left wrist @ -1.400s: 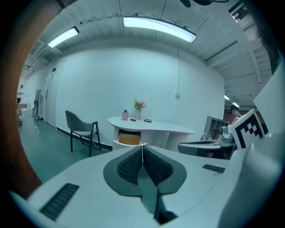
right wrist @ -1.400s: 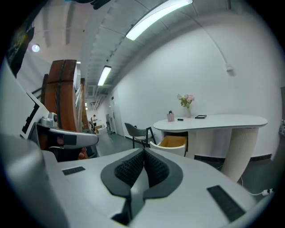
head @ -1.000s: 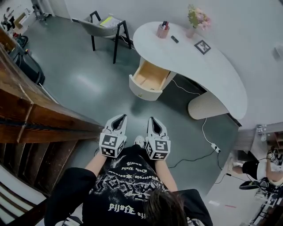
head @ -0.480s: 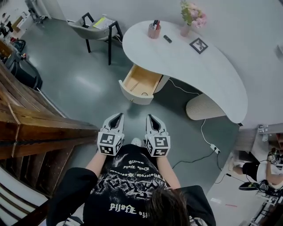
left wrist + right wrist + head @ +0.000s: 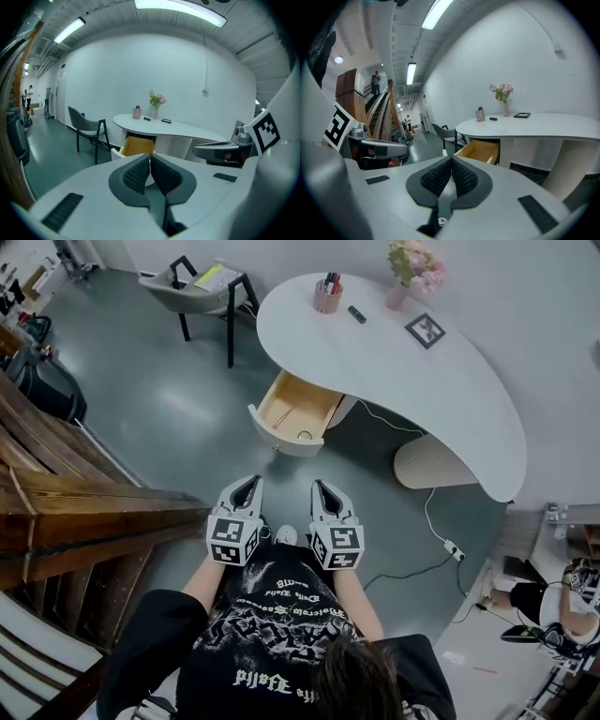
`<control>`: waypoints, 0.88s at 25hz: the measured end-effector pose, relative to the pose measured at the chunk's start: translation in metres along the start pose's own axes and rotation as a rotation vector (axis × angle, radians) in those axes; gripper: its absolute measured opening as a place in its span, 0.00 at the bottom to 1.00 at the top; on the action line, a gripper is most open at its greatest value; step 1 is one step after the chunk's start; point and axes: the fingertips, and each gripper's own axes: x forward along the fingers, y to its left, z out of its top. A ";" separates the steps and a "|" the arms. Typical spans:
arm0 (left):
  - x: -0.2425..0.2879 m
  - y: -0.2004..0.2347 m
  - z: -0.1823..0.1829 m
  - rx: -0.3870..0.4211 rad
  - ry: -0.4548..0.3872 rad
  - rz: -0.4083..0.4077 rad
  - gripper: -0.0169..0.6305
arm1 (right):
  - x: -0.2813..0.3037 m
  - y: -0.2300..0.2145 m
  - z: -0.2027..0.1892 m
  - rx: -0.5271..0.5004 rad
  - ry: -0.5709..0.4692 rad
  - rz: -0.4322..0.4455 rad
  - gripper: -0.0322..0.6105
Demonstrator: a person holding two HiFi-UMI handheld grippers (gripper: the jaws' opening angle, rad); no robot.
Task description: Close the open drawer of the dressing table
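Observation:
The white curved dressing table stands ahead with its wooden drawer pulled out toward me. The drawer shows beyond the left jaws, and the drawer is also in the right gripper view. My left gripper and right gripper are side by side in front of my body, well short of the drawer. Both are shut with nothing between their pads. Small items lie inside the drawer, too small to identify.
A chair stands left of the table. On the tabletop are a pen cup, a flower vase, a small dark item and a picture frame. A wooden staircase rail runs at left. A cable with power strip lies on the floor at right.
The table and drawer have shifted a little left and nearer in the head view as I stepped forward. Both grippers stayed shut, side by side.

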 end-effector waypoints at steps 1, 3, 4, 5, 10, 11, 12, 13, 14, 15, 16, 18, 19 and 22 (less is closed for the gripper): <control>0.002 0.002 0.001 0.004 0.001 0.003 0.06 | 0.002 0.000 0.000 -0.001 0.004 0.000 0.09; 0.006 0.006 0.003 0.009 0.006 0.004 0.06 | 0.006 -0.001 0.001 0.000 0.011 0.000 0.09; 0.009 0.008 0.004 0.011 0.011 0.001 0.06 | 0.008 -0.001 0.002 0.001 0.014 -0.001 0.09; 0.012 0.010 0.005 0.014 0.019 -0.004 0.06 | 0.011 -0.001 0.003 0.003 0.018 -0.004 0.09; 0.036 0.028 0.006 0.036 0.064 -0.045 0.06 | 0.035 -0.006 0.010 0.015 0.040 -0.041 0.09; 0.042 0.033 0.006 0.043 0.075 -0.055 0.06 | 0.042 -0.007 0.012 0.016 0.044 -0.050 0.09; 0.050 0.037 0.005 0.050 0.088 -0.065 0.06 | 0.050 -0.009 0.015 0.019 0.046 -0.060 0.09; 0.057 0.041 0.003 0.057 0.104 -0.074 0.06 | 0.057 -0.011 0.018 0.022 0.045 -0.070 0.09; 0.064 0.045 0.001 0.063 0.121 -0.082 0.07 | 0.064 -0.013 0.022 0.027 0.043 -0.081 0.09; 0.071 0.048 0.001 0.068 0.137 -0.090 0.06 | 0.070 -0.015 0.026 0.031 0.040 -0.091 0.09; 0.077 0.051 0.000 0.072 0.150 -0.099 0.06 | 0.075 -0.017 0.029 0.034 0.040 -0.101 0.09; 0.088 0.056 0.000 0.079 0.166 -0.119 0.06 | 0.085 -0.019 0.032 0.040 0.044 -0.119 0.09; 0.093 0.059 -0.001 0.083 0.172 -0.129 0.06 | 0.090 -0.021 0.032 0.044 0.048 -0.129 0.09; 0.108 0.071 -0.004 0.087 0.205 -0.152 0.06 | 0.107 -0.024 0.033 0.062 0.059 -0.156 0.09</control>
